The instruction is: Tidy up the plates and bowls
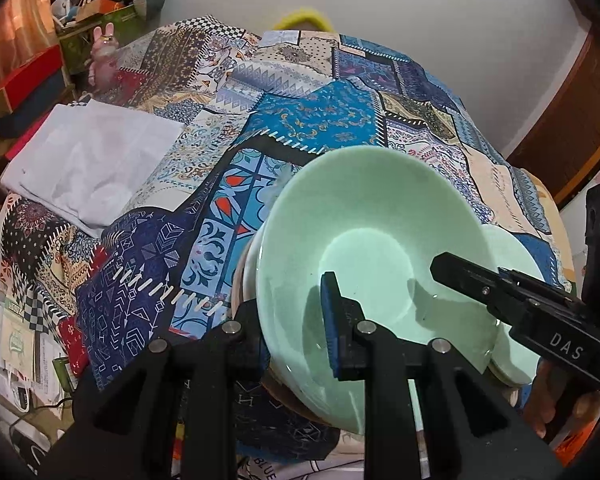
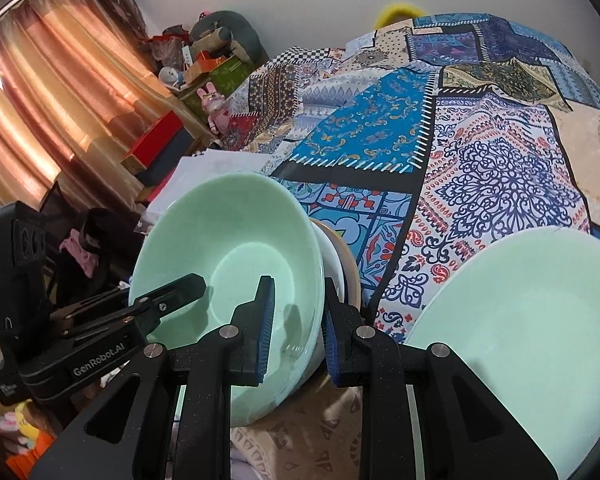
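Note:
A pale green bowl [image 1: 372,248] [image 2: 236,248] tops a small stack, with a white bowl [image 2: 333,258] and a tan bowl [image 2: 351,270] nested under it. My left gripper [image 1: 292,328] [image 2: 168,300] is shut on the stack's left rim, one blue pad inside the green bowl and the other finger outside. My right gripper [image 2: 300,328] [image 1: 472,292] is shut on the opposite rim in the same way. The stack tilts above the patchwork quilt [image 1: 320,120]; whether it rests on the quilt is hidden. A pale green plate [image 2: 520,340] [image 1: 512,256] lies on the quilt just right of the stack.
A folded white cloth [image 1: 88,160] lies on the quilt to the left. Boxes and clutter [image 1: 28,76] stand past the bed's left edge, by the orange curtains [image 2: 40,100]. A wooden door [image 1: 580,120] is at far right. A hand [image 1: 548,396] holds the right gripper.

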Tool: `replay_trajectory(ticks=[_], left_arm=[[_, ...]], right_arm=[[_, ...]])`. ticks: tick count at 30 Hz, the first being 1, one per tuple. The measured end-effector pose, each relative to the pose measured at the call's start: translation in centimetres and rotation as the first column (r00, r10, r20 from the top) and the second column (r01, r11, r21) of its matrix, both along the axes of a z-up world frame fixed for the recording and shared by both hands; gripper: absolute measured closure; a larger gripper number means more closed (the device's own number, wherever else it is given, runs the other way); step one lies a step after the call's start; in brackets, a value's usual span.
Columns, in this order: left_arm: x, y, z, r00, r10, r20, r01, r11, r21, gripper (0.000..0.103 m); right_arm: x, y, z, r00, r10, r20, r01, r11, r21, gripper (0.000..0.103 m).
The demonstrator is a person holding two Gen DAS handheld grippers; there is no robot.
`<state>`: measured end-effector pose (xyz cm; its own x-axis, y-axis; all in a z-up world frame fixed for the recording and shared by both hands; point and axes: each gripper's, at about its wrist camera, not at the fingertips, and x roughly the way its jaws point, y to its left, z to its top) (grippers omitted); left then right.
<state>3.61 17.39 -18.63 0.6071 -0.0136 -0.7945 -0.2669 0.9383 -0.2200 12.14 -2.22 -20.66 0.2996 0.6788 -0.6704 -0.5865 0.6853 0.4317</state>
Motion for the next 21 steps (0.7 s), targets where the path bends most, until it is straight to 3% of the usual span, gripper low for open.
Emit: replay_trajectory(ticks=[15,21], left_arm=[[0.6,-0.8,-0.5,1.000,0.019,0.016,-0.021,0.994,0.111,0.082],[1.4,-0.5,-0.4,1.000,0.018,0.007,-0.019,0.996,0.092,0.081]], right_arm=[[-0.4,-0.5,0.2,0.998,-0.027,0.064,0.029,0.999,-0.028,0.082],[-0.3,-1.0,0.3,0.998,-0.028,0.060,0.029,0.999,-0.018,0.080]])
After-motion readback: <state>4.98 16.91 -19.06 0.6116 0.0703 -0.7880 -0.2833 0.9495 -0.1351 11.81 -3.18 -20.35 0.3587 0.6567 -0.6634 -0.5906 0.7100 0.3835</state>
